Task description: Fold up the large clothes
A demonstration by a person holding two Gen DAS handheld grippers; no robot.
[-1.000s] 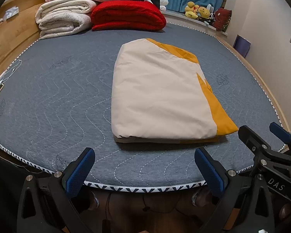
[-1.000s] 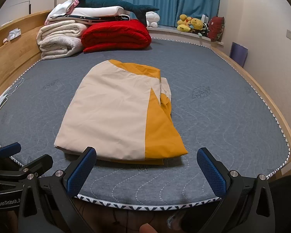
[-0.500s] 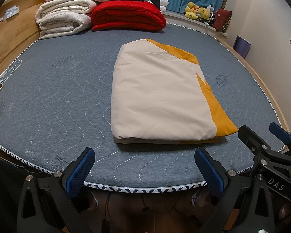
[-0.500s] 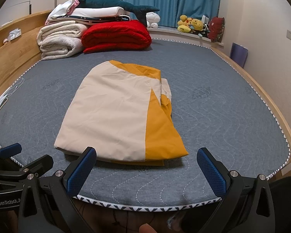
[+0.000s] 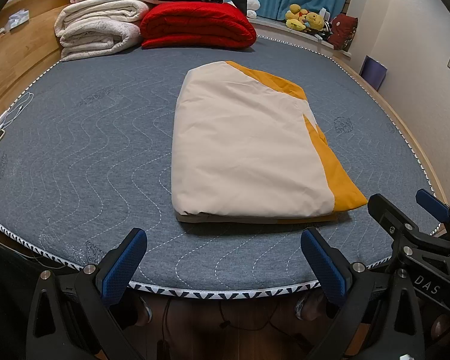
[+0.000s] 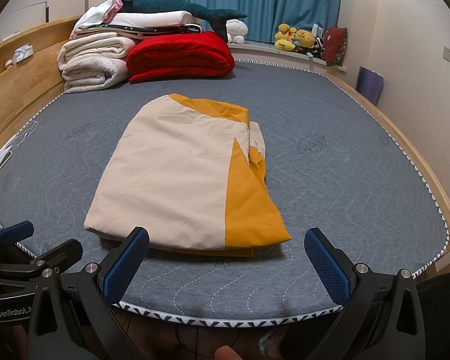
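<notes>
Left wrist view: your left tool (image 5: 223,262) is spread wide, holding nothing, at the bed's (image 5: 75,138) near edge; the folded cream-and-orange cloth (image 5: 249,156) lies mid-bed. Right wrist view: your right tool (image 6: 226,262) is likewise spread and free, the cloth (image 6: 177,177) just beyond, its lower layers possibly uneven.

Cream-and-mustard garment (image 5: 246,150); grey mattress (image 5: 75,156) (wavy stitching).

Grey quilted mattress (image 5: 84,162), edged in patterned white trim. A folded cream-and-yellow cover (image 5: 249,153) lies flat near its middle. At the far end rest a red blanket (image 5: 195,27) and, beside it, rolled white blankets (image 5: 99,36).
</notes>
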